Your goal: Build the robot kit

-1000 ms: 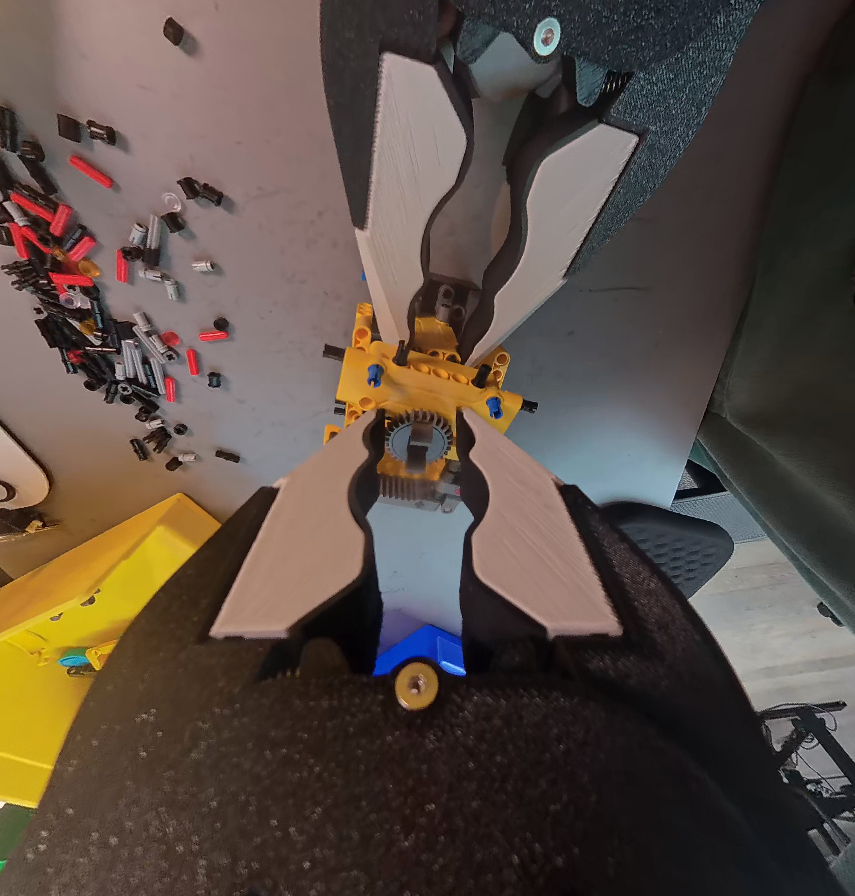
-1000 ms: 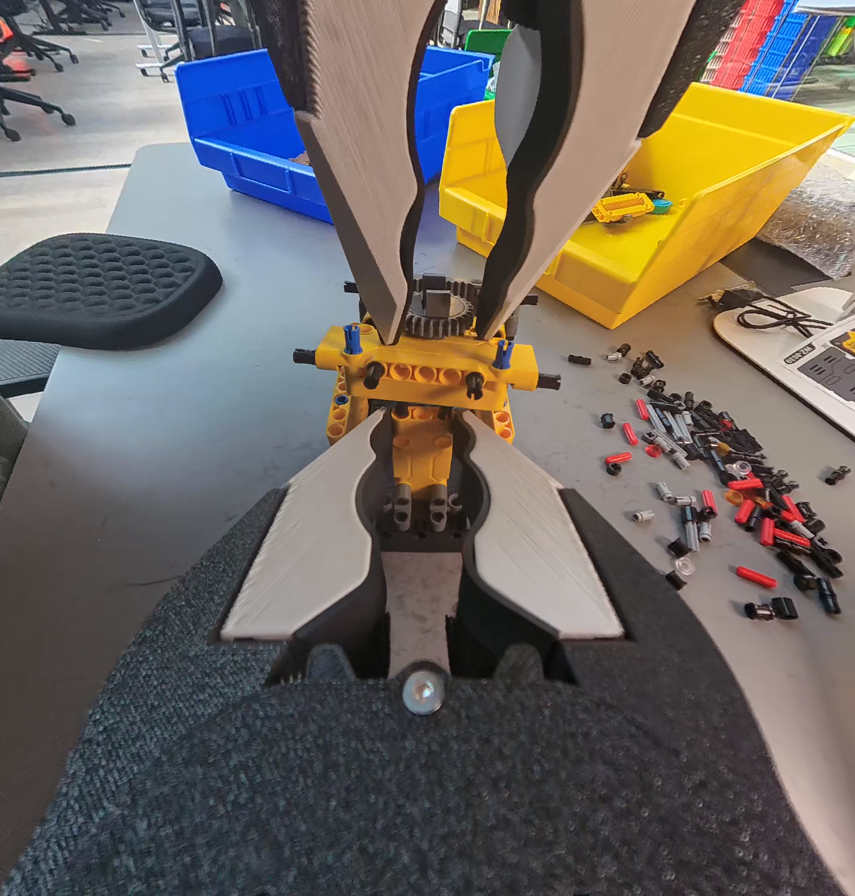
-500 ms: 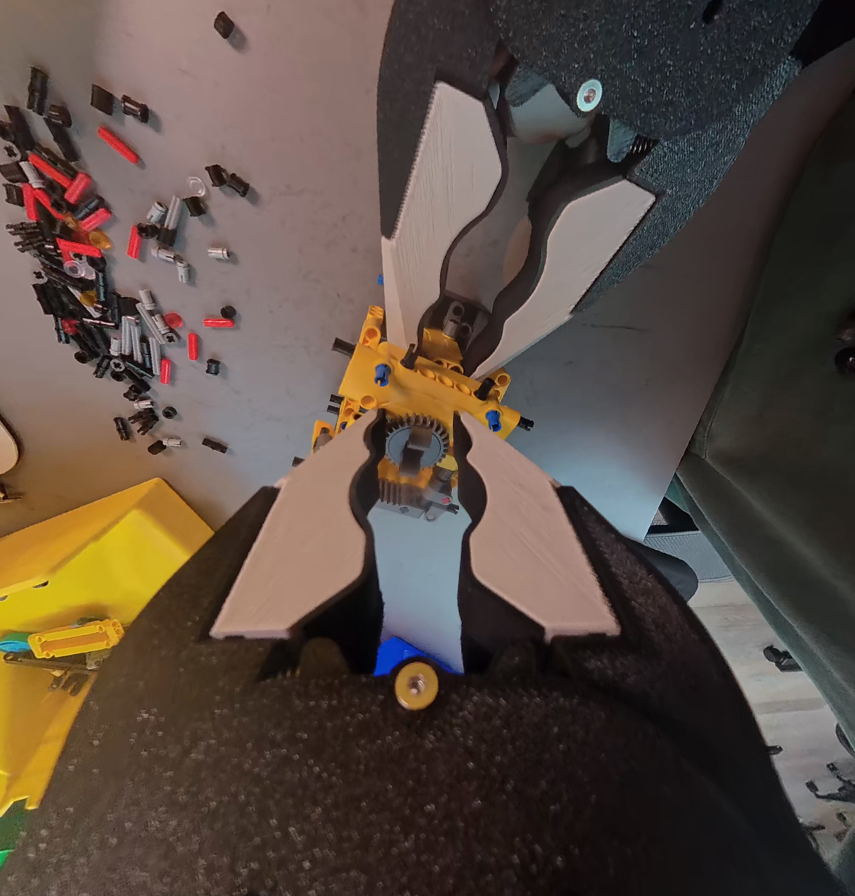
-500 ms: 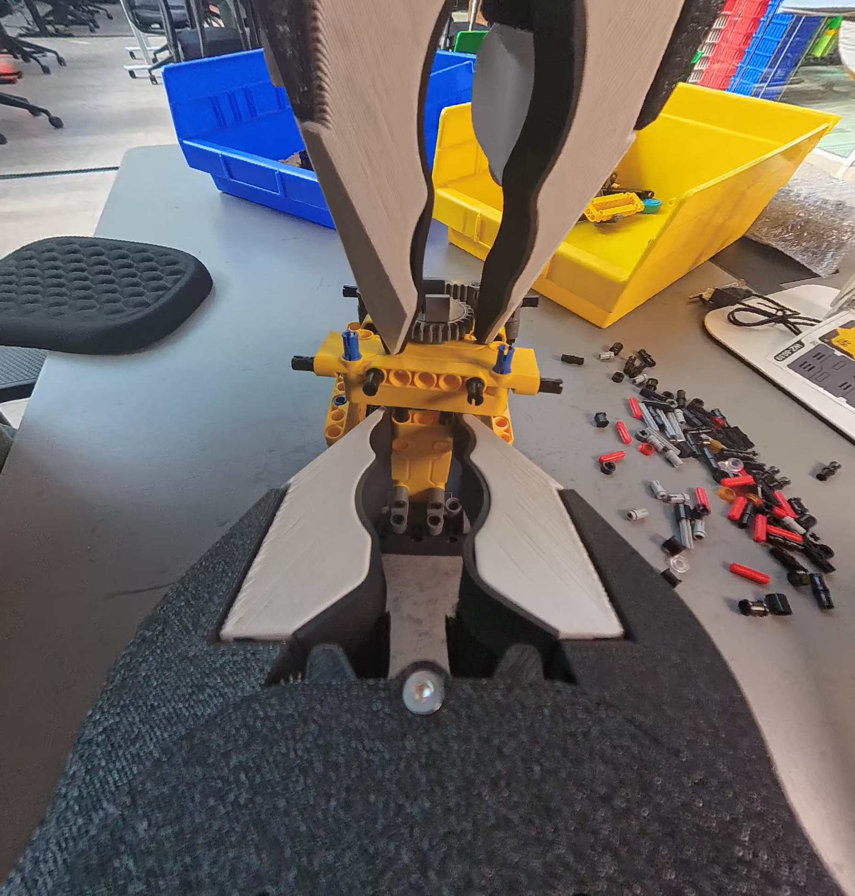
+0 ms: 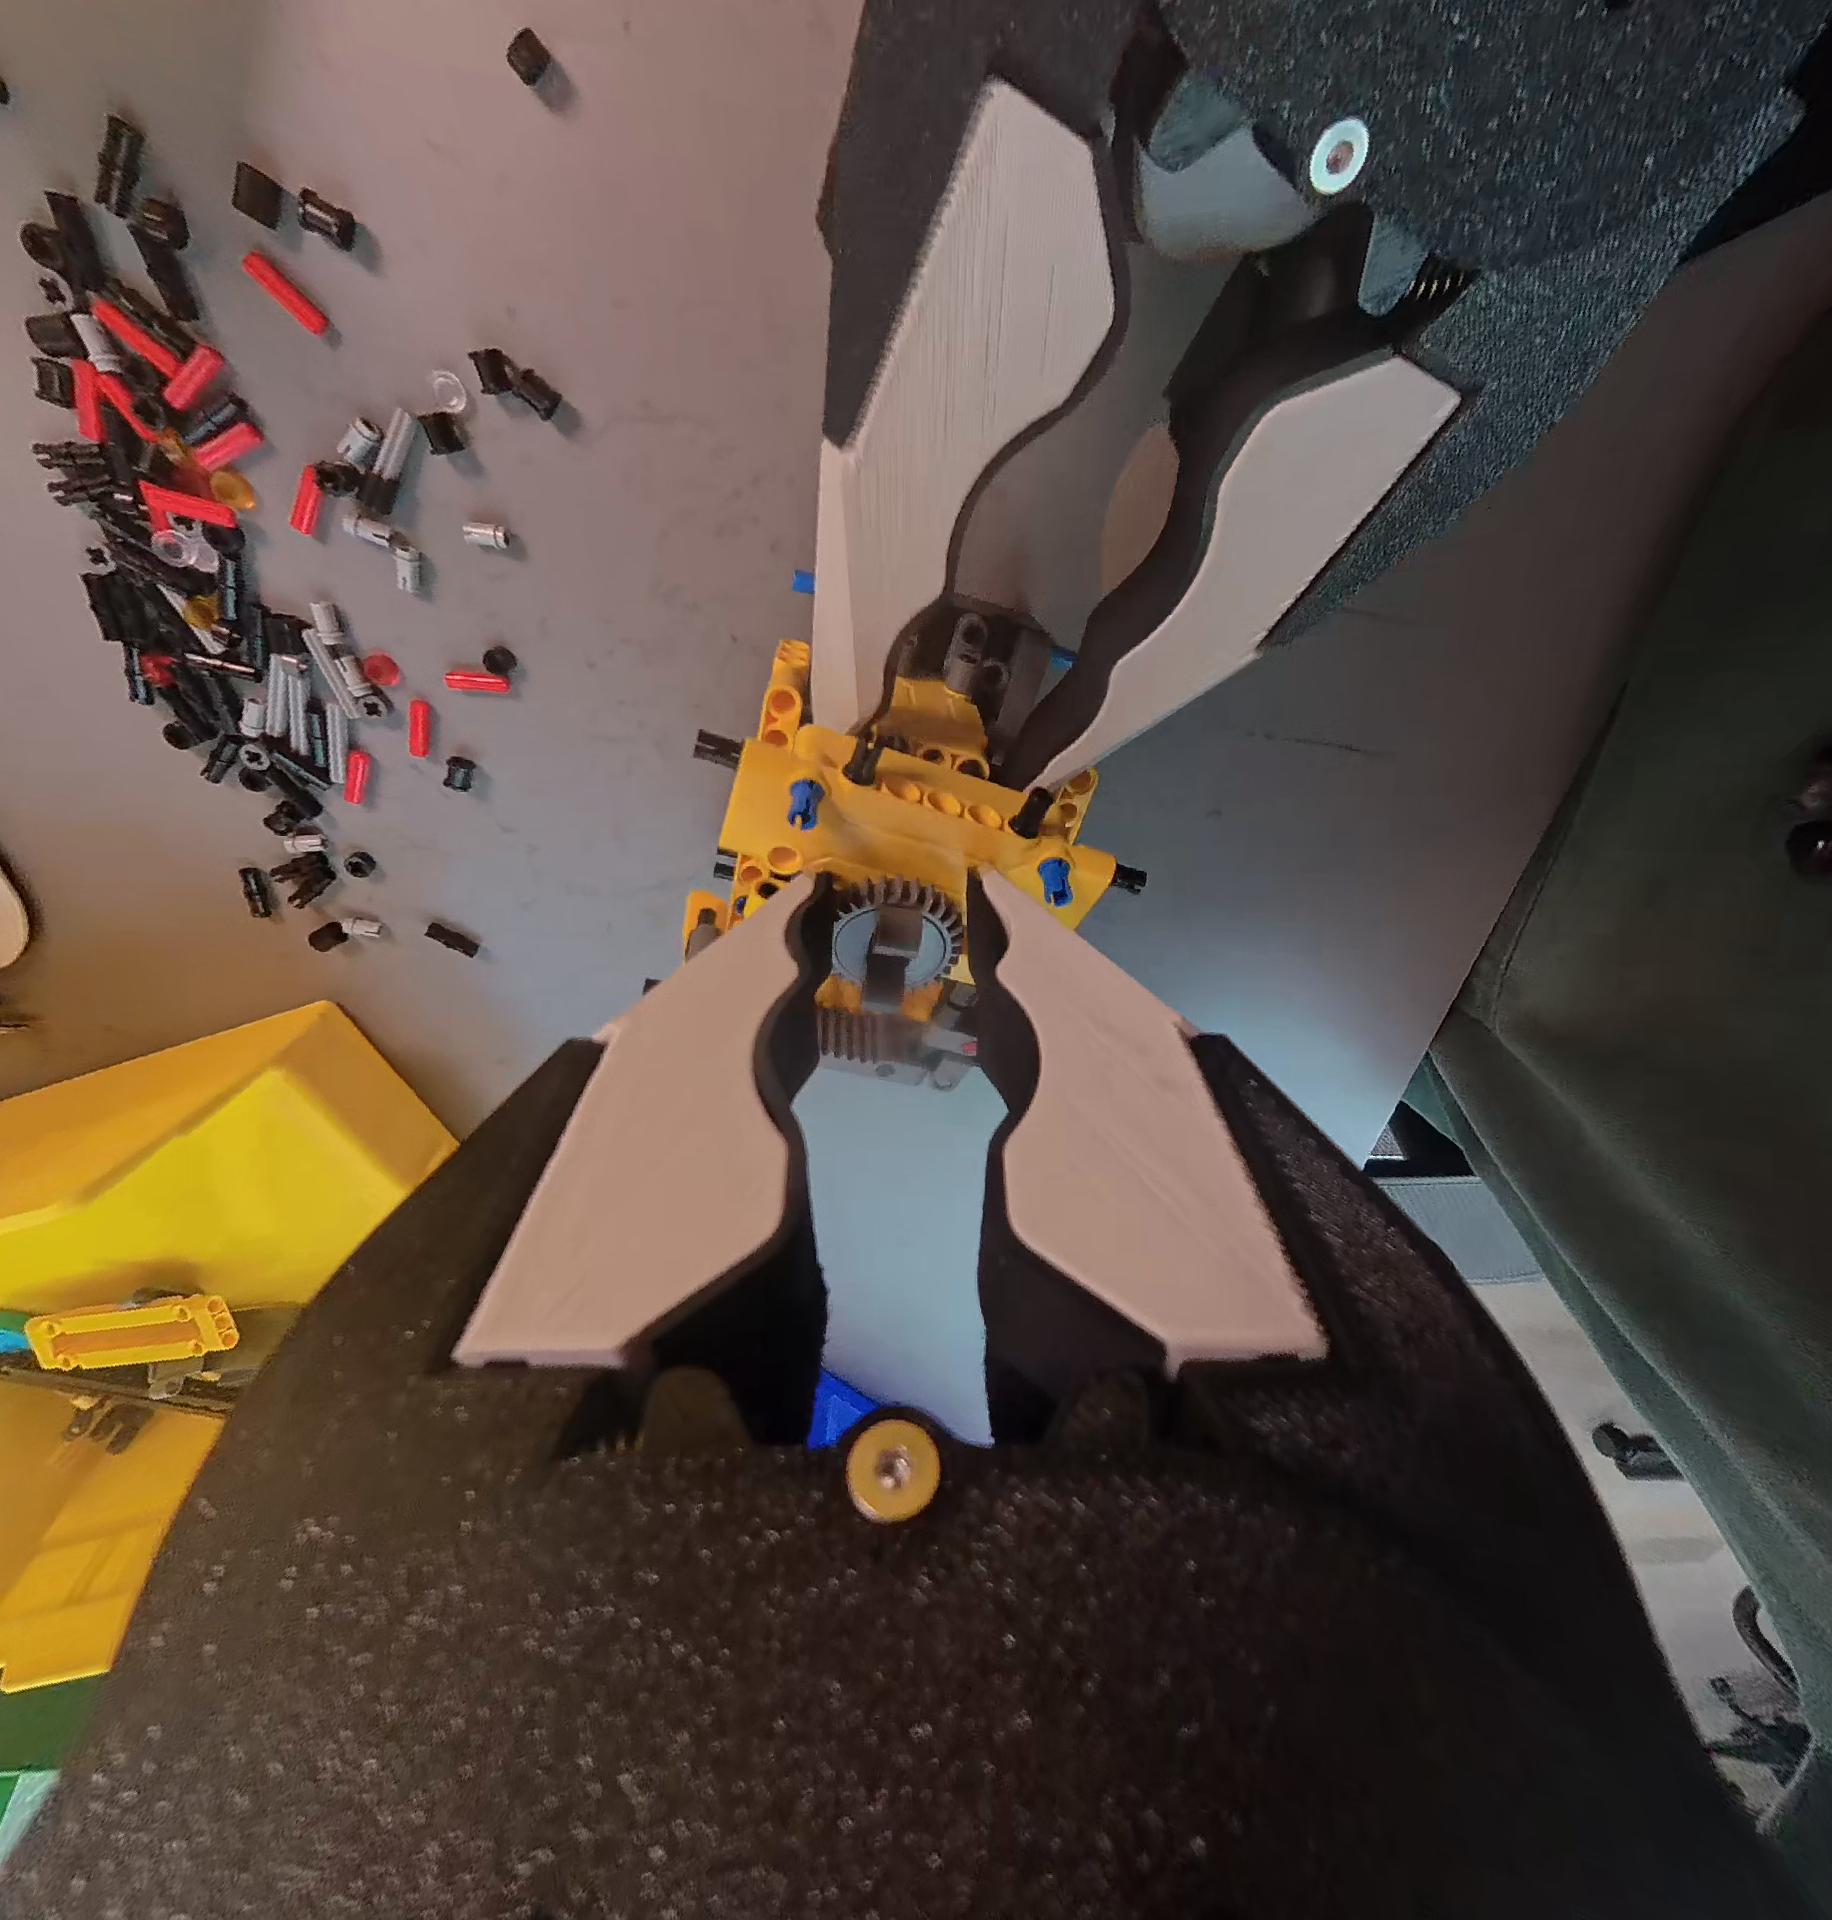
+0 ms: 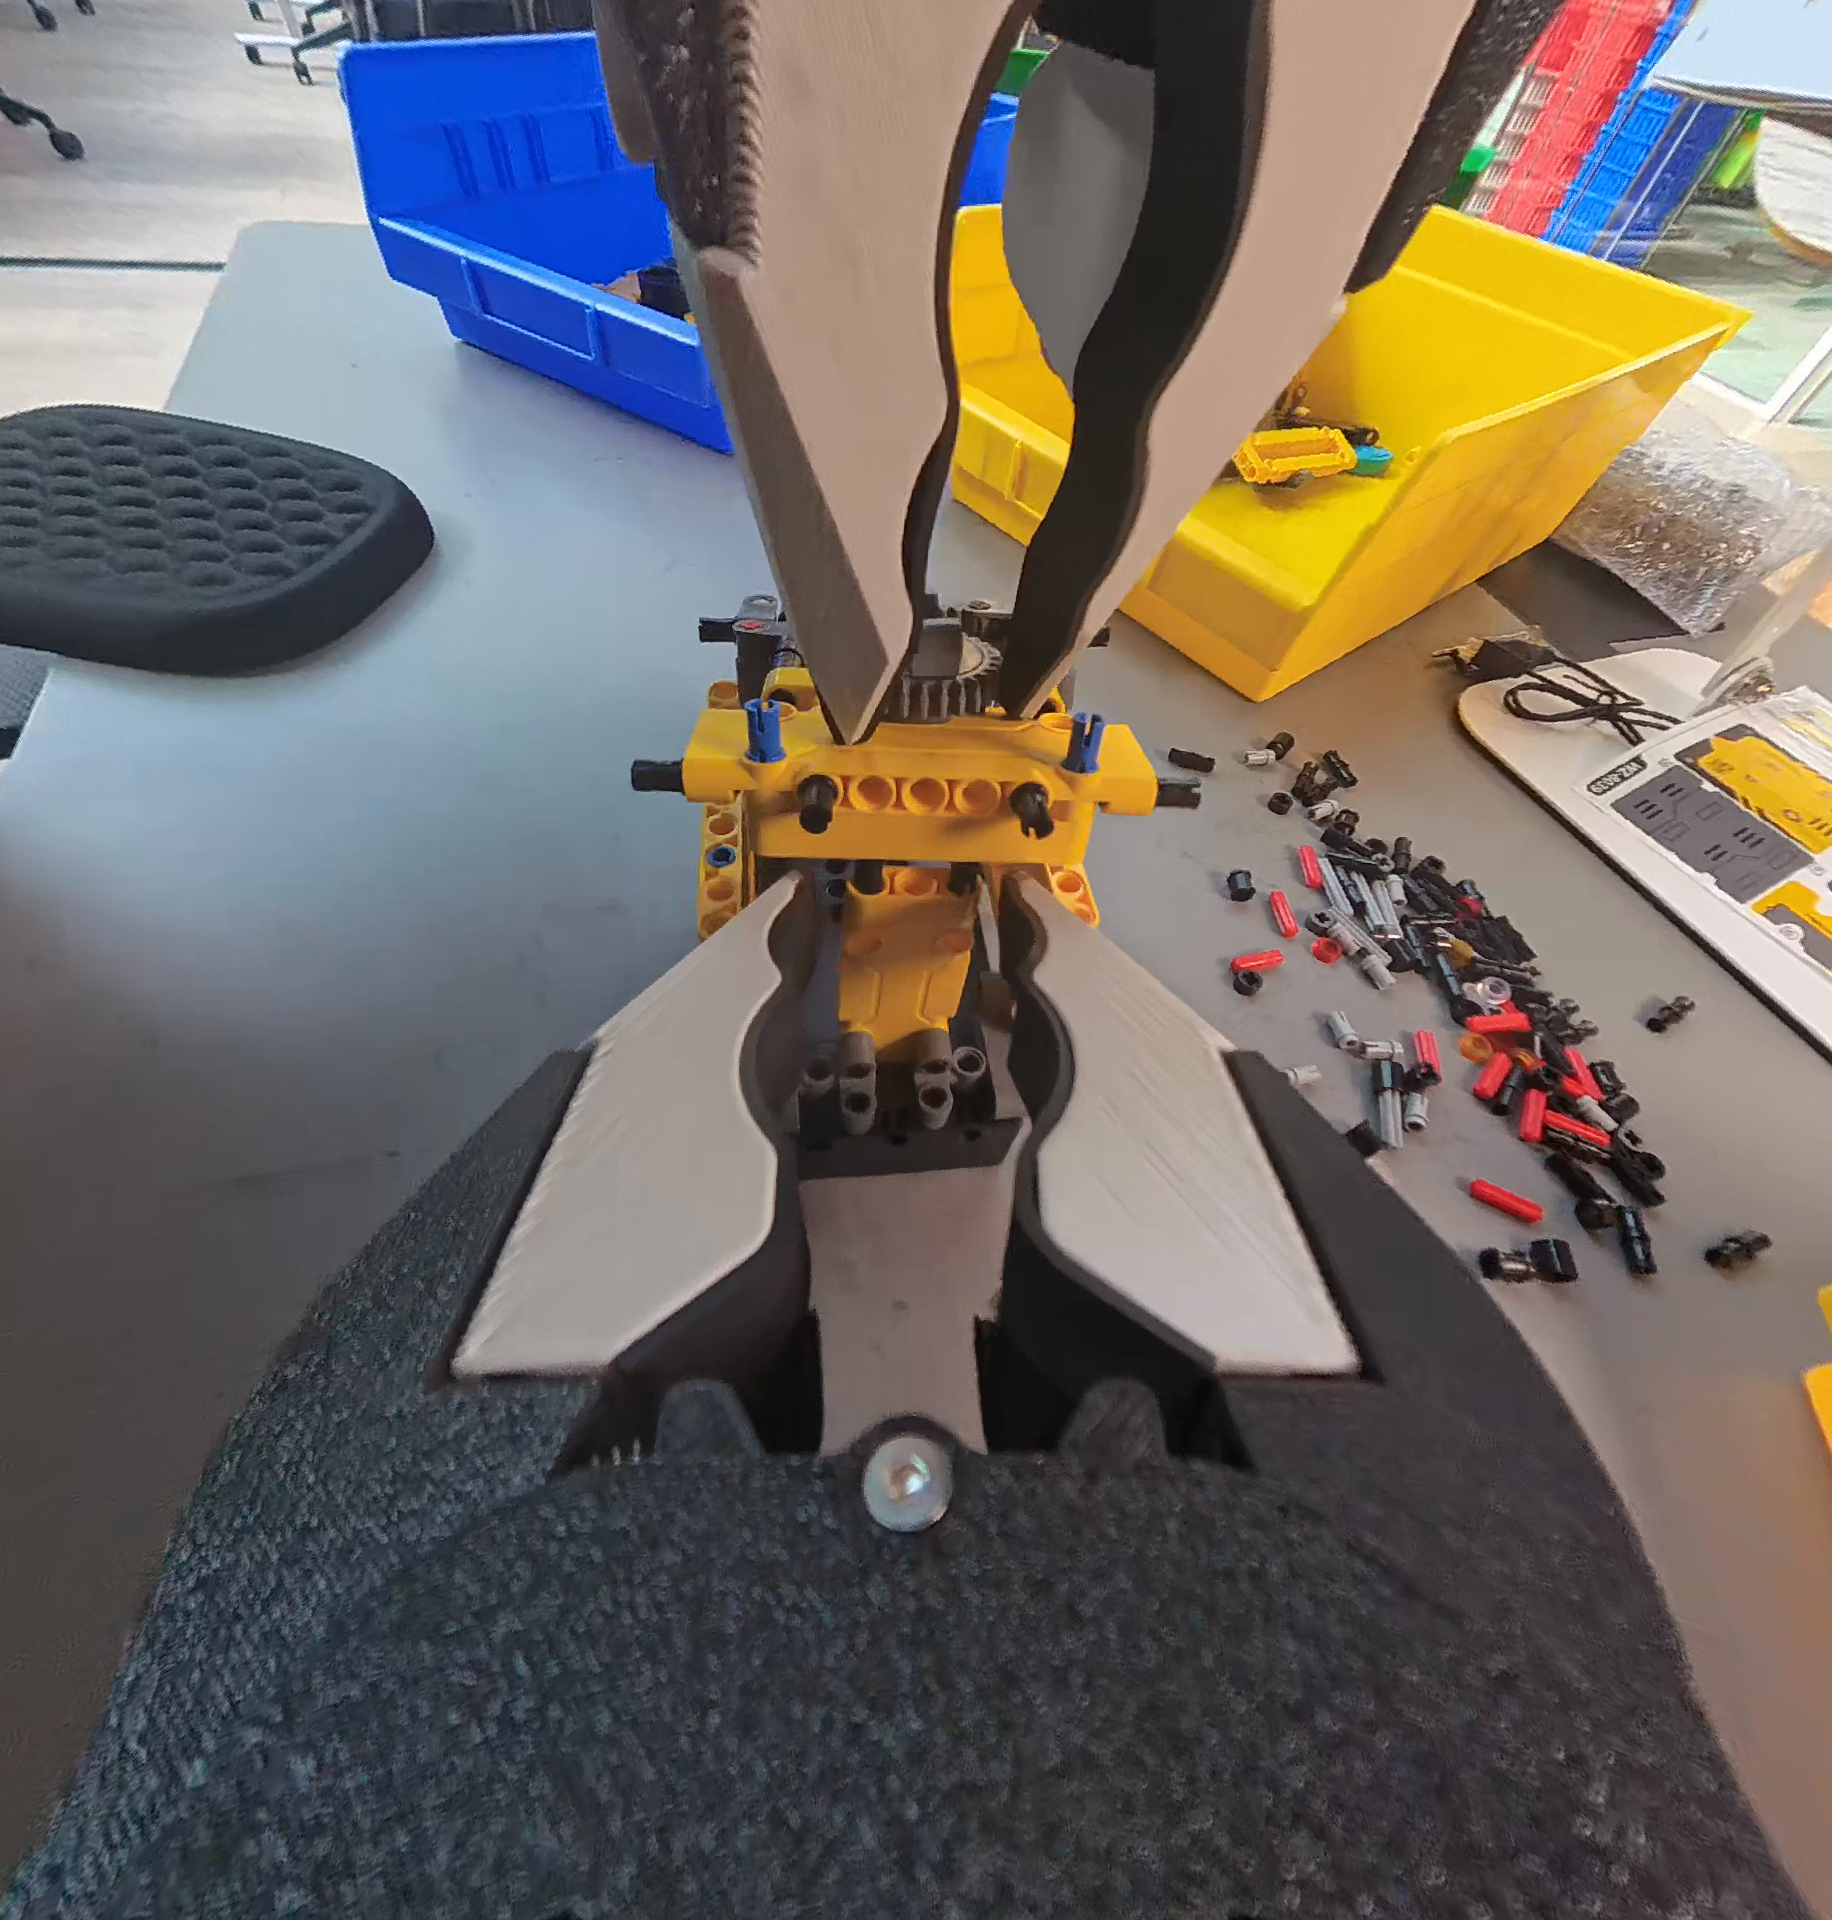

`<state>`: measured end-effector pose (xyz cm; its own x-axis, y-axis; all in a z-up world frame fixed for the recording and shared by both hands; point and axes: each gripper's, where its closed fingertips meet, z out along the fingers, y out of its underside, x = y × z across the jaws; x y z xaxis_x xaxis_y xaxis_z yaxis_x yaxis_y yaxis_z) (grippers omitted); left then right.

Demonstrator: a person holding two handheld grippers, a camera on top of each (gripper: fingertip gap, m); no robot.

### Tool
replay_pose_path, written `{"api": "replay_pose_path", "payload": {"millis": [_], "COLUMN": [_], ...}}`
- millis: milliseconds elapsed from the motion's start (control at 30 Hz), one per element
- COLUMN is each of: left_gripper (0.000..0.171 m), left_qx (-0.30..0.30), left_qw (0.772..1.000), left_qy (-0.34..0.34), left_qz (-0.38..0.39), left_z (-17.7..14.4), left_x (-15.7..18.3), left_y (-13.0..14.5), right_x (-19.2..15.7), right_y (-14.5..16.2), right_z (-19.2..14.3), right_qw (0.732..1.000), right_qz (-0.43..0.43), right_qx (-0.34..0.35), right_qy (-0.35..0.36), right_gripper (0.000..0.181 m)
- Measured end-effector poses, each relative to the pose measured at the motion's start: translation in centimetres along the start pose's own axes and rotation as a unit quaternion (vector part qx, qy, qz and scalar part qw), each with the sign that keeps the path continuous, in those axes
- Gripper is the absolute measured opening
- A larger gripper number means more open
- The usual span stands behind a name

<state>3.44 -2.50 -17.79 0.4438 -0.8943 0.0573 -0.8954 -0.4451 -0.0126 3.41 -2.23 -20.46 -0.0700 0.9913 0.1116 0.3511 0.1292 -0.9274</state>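
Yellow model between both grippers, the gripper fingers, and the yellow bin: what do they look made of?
Yellow beam-and-gear toy model: hard moulded plastic, semi-gloss, judging by its pin holes and crisp edges. Pale grey gripper fingers: probably 3D-printed plastic, matte, with fine layer lines; black inner pads look rubbery or foam, unclear which. Yellow open-fronted bin: smooth glossy plastic, showing highlights.

Grey table [image 6: 268,935] surface, matt, lightly scuffed. Black mesh chair seat [image 6: 164,530] at the table edge, left of the fingers. Pale floor [image 6: 112,208] beyond the fingers, with chair bases at the far left. Stacked red and blue crates [image 6: 1598,114] far right; daylight from a window [image 6: 1816,364] beside them
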Motion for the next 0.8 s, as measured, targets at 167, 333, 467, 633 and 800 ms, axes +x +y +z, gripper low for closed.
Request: {"api": "replay_pose_path", "payload": {"millis": [167,333,467,633,800], "left_gripper": [0.022,0.029,0.029,0.026,0.025], "left_qx": [0.010,0.012,0.007,-0.011,-0.022], "left_qw": [1.000,1.000,0.999,0.999,1.000], "left_qy": [0.002,0.016,0.013,-0.002,0.001], "left_qz": [0.007,0.017,0.029,0.033,0.017], "left_z": [-0.01,-0.02,0.02,0.03,0.07], "left_x": [-0.07,0.09,0.10,0.23,0.20], "left_y": [-0.31,-0.55,-0.63,-0.78,-0.82], "right_x": [0.32,0.23,0.24,0.20,0.23], "right_y": [0.66,0.54,0.50,0.48,0.45], "right_z": [-1.00,-0.73,-0.72,-0.72,-0.70], "right_qw": [1.000,1.000,1.000,1.000,1.000], "right_qz": [-0.009,-0.006,-0.011,-0.014,-0.020], "right_qx": [-0.002,0.002,0.006,0.007,0.008], "right_qy": [-0.012,-0.013,-0.014,-0.012,-0.008], "right_gripper": [0.026,0.022,0.022,0.022,0.022]}}
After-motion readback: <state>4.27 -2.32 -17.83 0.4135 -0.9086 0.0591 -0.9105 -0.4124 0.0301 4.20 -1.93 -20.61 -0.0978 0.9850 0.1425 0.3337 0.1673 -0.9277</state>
